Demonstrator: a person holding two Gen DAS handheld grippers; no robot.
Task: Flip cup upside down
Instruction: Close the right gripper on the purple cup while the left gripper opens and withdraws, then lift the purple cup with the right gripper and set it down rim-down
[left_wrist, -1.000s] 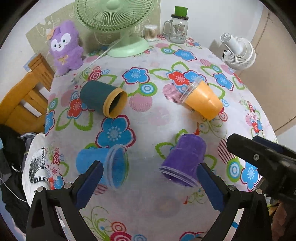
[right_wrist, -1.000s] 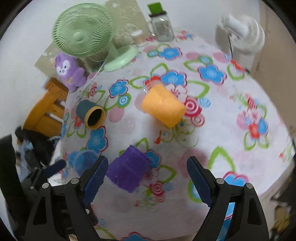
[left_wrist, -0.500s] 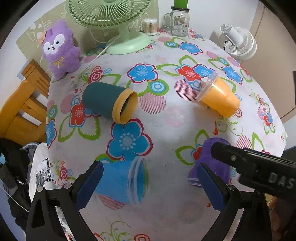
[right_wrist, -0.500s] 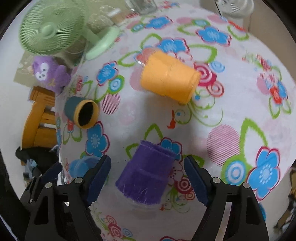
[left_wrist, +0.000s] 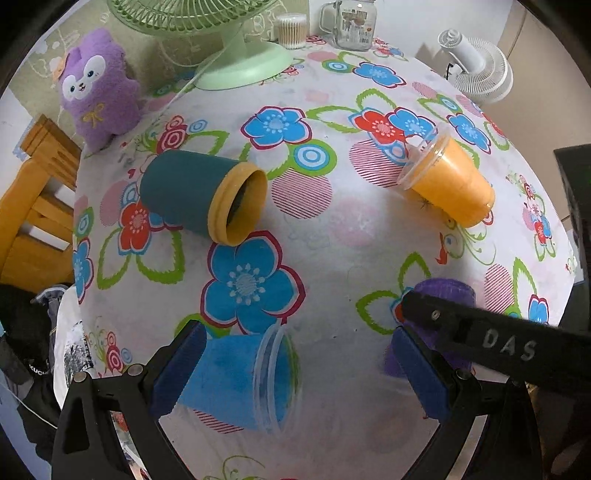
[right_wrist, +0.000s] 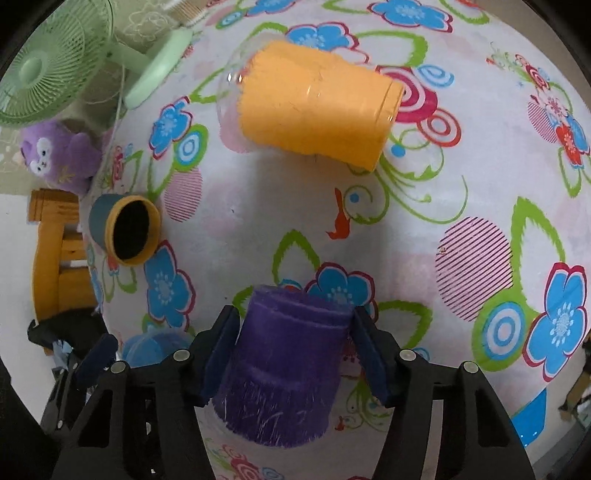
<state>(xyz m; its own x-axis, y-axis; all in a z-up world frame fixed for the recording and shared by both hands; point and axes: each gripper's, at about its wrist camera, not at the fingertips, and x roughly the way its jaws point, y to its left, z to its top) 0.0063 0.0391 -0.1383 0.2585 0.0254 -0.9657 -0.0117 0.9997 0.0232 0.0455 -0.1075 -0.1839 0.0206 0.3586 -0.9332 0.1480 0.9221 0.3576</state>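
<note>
White raised letters "DAS" are showing on the black arm of the right gripper (left_wrist: 498, 343) crossing the lower right of the left wrist view. Partial white letters reading roughly "KUCU" are showing on dark clothing (left_wrist: 35, 369) at the left edge of that view. The glass jar (left_wrist: 351, 26) at the back of the table is carrying a printed label, but its text is coming out too small to read; nothing readable is appearing in the right wrist view.
</note>
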